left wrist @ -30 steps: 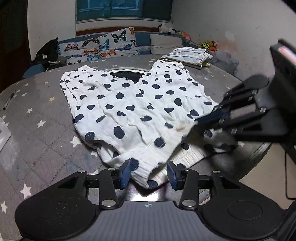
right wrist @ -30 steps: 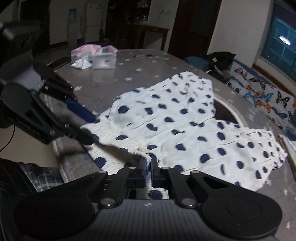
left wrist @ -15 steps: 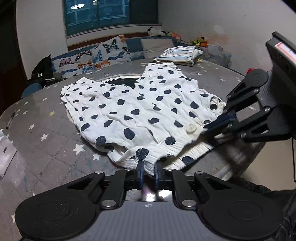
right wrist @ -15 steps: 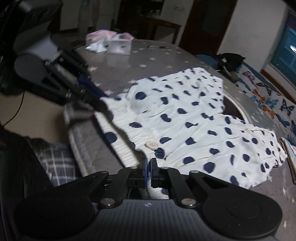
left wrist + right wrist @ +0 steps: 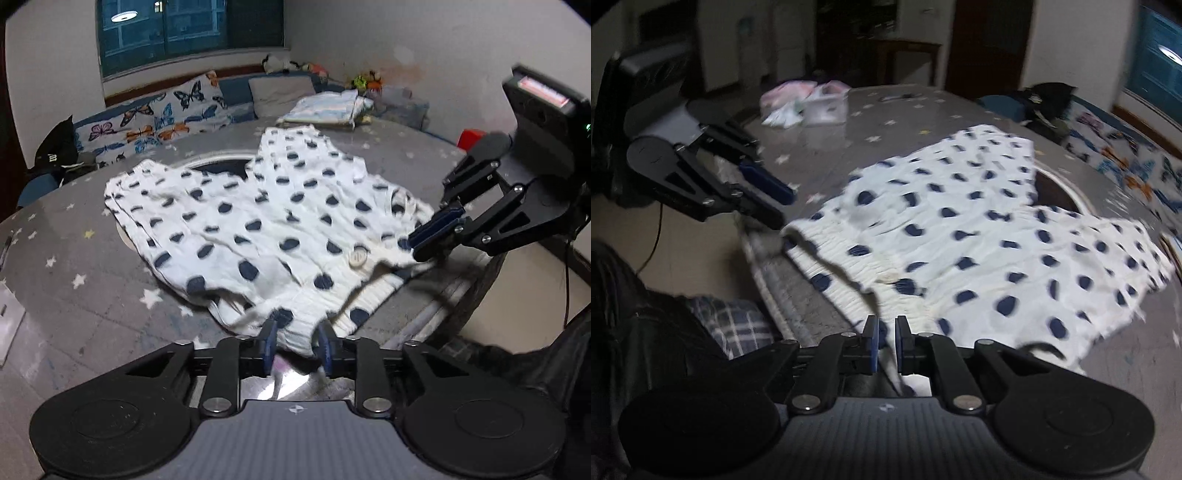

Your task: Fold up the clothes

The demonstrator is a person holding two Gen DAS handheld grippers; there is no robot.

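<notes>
White shorts with dark blue dots (image 5: 273,225) lie spread on the grey star-patterned table (image 5: 74,266), waistband toward me; they also show in the right wrist view (image 5: 979,236). My left gripper (image 5: 295,345) is open, its fingers on either side of the waistband edge, which droops between them. My right gripper (image 5: 885,345) has its jaws slightly apart with the waistband fabric slack between them. In the left wrist view the right gripper (image 5: 436,236) sits at the waistband's right corner. In the right wrist view the left gripper (image 5: 768,195) sits at its left corner.
A folded striped garment (image 5: 328,107) lies at the table's far side, near a butterfly-print cushion (image 5: 155,118). A clear box and pinkish items (image 5: 809,101) sit at the far end in the right wrist view. The table edge (image 5: 454,295) runs near me, with my plaid-clad legs (image 5: 727,325) below.
My left gripper has opened from shut on the waistband. My right gripper's jaws have parted slightly. The waistband has dropped back toward the table edge.
</notes>
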